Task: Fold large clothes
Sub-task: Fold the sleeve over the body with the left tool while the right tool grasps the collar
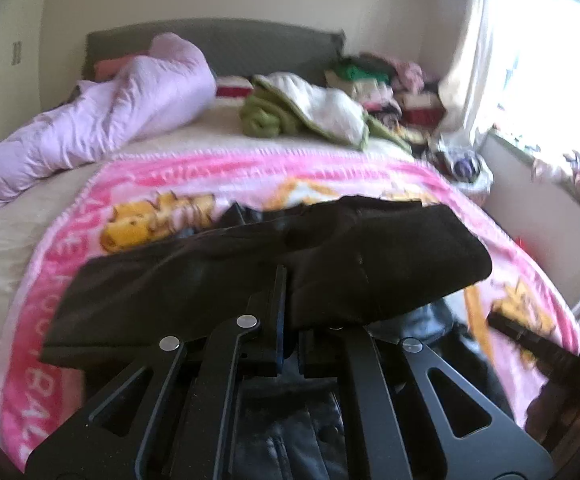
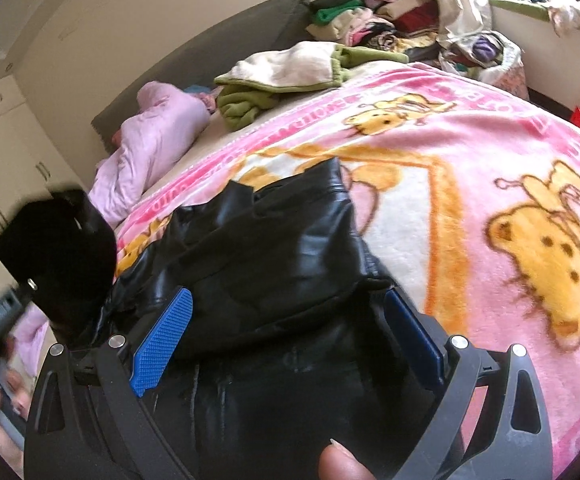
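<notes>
The left gripper (image 1: 286, 320) is clamped shut on a fold of the black leather jacket (image 1: 274, 264), lifting a dark flap of it above the pink bear-print blanket (image 1: 194, 184). In the left wrist view that flap spreads directly ahead of the fingertips, its long axis running across the picture from the lower left up to the right, where it ends in a rounded edge over the blanket. More of the jacket hangs below the gripper's frame.

The right gripper (image 2: 286, 332) stands wide open, its blue pads (image 2: 162, 340) parted on either side of the jacket (image 2: 258, 256) without pressing on it. In this view the glossy leather lies on the blanket just beyond and between the fingers, its bulk stretching away from the gripper toward the grey headboard (image 2: 226, 48), with one corner pointing at the blanket's far border. At the left edge of this view the left gripper (image 2: 56, 248) appears as a blurred dark shape beside the jacket. A fingertip (image 2: 342, 460) shows at the bottom edge.

Beyond the blanket, on the bed, lie a lilac duvet (image 1: 102, 120) to the left, a crumpled green-and-cream cover (image 1: 310, 108) in the middle, and a heap of mixed clothes (image 1: 382, 88) to the right near the bright window (image 1: 550, 48).
</notes>
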Demonstrator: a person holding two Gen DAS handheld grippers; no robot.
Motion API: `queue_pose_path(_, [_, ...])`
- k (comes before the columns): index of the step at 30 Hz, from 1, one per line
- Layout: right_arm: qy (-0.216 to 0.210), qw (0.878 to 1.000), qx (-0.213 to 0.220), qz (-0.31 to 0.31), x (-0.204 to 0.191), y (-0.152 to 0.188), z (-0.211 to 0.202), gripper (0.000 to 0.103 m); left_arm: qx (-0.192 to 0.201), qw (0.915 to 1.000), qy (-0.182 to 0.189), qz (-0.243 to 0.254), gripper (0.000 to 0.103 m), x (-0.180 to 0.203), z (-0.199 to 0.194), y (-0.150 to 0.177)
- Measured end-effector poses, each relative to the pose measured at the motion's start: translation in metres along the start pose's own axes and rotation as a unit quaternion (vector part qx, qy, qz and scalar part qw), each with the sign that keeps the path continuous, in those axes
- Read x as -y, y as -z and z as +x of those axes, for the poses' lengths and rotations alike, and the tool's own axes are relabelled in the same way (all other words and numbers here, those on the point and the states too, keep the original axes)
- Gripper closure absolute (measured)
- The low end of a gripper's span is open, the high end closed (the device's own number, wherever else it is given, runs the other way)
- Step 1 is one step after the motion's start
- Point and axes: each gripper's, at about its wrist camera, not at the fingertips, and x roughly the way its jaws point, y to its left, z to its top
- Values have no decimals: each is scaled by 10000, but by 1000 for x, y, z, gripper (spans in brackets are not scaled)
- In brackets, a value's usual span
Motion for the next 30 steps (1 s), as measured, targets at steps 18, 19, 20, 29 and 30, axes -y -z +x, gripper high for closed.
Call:
queue_pose_path(18, [-1729,9701,-1519,775,-12,-4,56,10,-1190,9840,-305,1287,48,43,42,70])
queue_pose_path(19, [-1780,9656,-1694,845,-16,-2,63,16,-1239,9821,-374,1366,44,43,42,74])
queue_pose_path(20, [-1854,9605,-1857,931,-19,-1,71,19,-1279,9809,-374,1415,41,43,41,77])
queue_pose_path(29, [-1879,9438,-2405,1266,-42,4,120,43,-1452,9832,242,1076,14,28,12,87])
queue_pose_path(30, [-1819,9441,-2419,1306,-43,4,125,46,-1401,9848,269,987,13,23,7,86])
